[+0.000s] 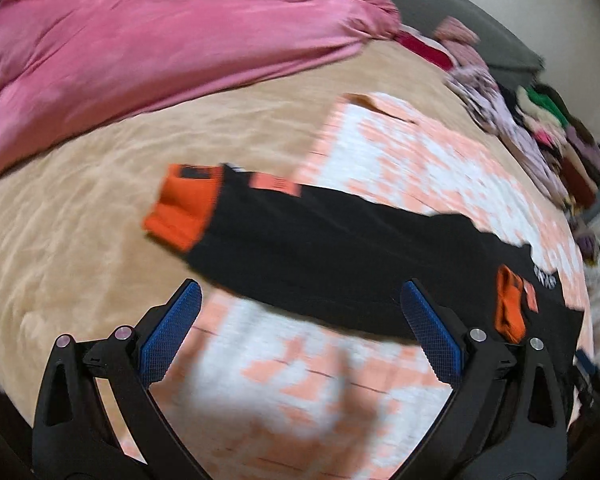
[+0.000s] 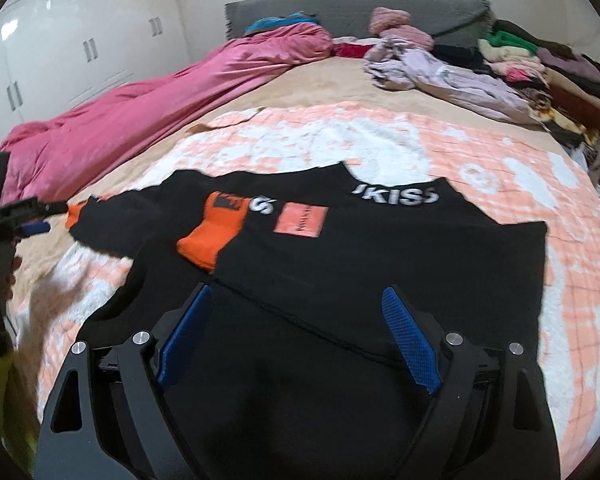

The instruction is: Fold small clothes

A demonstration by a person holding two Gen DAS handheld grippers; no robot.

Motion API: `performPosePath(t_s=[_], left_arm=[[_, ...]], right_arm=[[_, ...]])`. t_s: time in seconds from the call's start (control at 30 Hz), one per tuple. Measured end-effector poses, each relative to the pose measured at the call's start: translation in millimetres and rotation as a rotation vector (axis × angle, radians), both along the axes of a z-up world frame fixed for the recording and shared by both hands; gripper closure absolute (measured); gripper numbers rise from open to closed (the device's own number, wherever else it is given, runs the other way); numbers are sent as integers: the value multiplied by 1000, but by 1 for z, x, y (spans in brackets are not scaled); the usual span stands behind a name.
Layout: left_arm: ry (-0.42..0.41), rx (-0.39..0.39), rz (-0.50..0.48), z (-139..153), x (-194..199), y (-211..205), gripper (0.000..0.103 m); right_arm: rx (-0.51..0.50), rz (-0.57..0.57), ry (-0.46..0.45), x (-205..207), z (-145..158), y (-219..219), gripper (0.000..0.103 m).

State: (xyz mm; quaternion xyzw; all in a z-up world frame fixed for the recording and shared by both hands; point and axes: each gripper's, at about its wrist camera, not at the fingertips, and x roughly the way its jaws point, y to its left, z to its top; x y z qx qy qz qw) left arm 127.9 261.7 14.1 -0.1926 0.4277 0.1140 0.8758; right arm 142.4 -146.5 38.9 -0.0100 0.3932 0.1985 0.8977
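A black sweater with white lettering and an orange patch lies flat on a peach-and-white blanket. One sleeve is folded across the chest, its orange cuff on top. The other sleeve stretches out sideways and ends in an orange cuff. My left gripper hovers open over that sleeve's near edge with nothing between its blue pads; in the right wrist view the left gripper sits just left of the outstretched cuff. My right gripper stands open above the sweater's lower body, holding nothing.
A pink duvet is bunched along the bed's left side. A lilac garment and stacked folded clothes lie at the back right, before a grey headboard. White wardrobes stand on the left.
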Motion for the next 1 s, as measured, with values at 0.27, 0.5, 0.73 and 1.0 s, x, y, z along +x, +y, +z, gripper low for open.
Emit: performPosePath(t_s=[0.27, 0.5, 0.73, 1.0], left_arm=[[7, -118, 163, -28, 4, 61, 13], [13, -252, 303, -60, 19, 94, 33], [-77, -295, 304, -45, 20, 87, 100], [-227, -263, 63, 29, 19, 17, 100]], right_arm=[[-34, 168, 5, -13, -14, 36, 17], [-52, 251, 0, -23, -16, 55, 17], [1, 181, 28, -15, -19, 46, 17], [41, -9, -38, -9, 1, 10, 18]])
